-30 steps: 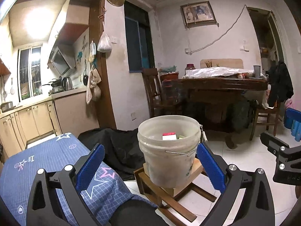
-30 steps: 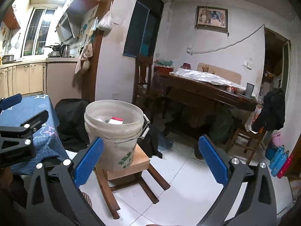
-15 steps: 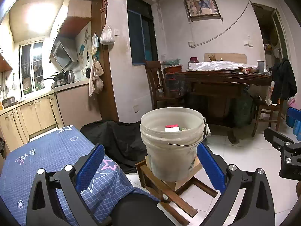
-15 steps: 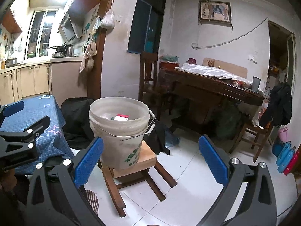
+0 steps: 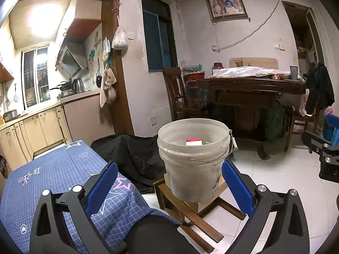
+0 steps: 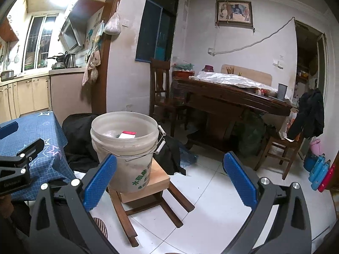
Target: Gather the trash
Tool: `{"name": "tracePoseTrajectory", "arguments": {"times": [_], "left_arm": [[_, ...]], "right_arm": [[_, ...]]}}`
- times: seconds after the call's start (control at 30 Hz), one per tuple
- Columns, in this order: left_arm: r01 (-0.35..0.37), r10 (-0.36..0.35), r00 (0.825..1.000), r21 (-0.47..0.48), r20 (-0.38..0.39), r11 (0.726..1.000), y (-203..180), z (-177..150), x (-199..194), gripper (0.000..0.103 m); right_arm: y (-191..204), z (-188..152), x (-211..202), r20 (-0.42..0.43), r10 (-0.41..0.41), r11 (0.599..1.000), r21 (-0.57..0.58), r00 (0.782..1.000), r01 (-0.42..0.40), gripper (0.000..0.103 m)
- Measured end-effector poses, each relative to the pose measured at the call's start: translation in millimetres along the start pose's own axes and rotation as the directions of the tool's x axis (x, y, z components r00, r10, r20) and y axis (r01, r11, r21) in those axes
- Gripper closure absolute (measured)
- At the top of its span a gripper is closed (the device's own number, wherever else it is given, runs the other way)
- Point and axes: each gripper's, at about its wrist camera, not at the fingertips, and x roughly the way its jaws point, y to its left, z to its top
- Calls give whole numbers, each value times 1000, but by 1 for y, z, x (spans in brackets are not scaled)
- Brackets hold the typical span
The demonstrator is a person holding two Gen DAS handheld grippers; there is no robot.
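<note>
A dirty white plastic bucket [image 5: 193, 158] [image 6: 125, 148] with a wire handle stands on a wooden block atop a low wooden stool [image 5: 186, 209] [image 6: 152, 199]. Inside it lies a red-and-white box [image 5: 193, 141] [image 6: 127, 134] with other scraps. My left gripper [image 5: 169, 187] is open, its blue pads on either side of the bucket in view, nothing between them. My right gripper [image 6: 169, 180] is open too, empty, with the bucket behind its left pad. Each gripper shows at the edge of the other's view.
A table with a blue star-patterned cloth [image 5: 53, 182] [image 6: 31, 131] sits at the left. Black cloth [image 5: 131, 154] lies on the floor behind the bucket. A dark wooden table [image 6: 233, 101] and chairs [image 5: 178, 93] stand at the back; white tiled floor [image 6: 211, 211] spreads to the right.
Both views have drifted slightly: the bucket sits a little lower and nearer the left gripper's pads, and further left in the right wrist view. Both grippers stay open.
</note>
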Motion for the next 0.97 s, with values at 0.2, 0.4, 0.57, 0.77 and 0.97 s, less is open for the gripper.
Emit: {"name": "tracePoseTrajectory", "arguments": {"times": [0.2,0.4,0.57,0.77,0.97], "left_arm": [[7,-7,1000,9,-12,1000,-1,-1,1,5],[14,-14,1000,23,-23,1000,-5,-3,4,5],[13,-14,1000,-4,-14,1000,-1,-5,3,5],[-14,14,1000,4,-10,1000,-1,-6,1,5],[-15,15,1000,48,0,999,-10,-6,-3,5]], "right_arm": [[0,-2,3,-10,10,1000,5,1000,-10,5],[0,-2,4,-17,14,1000,12,1000,-14,5],[-3,-1,6,-20,15,1000,20,1000,-15,5],[1,-3,8,-32,16,1000,16,999,-15,5],[4,-3,7,-32,18,1000,9,999,-18,5]]}}
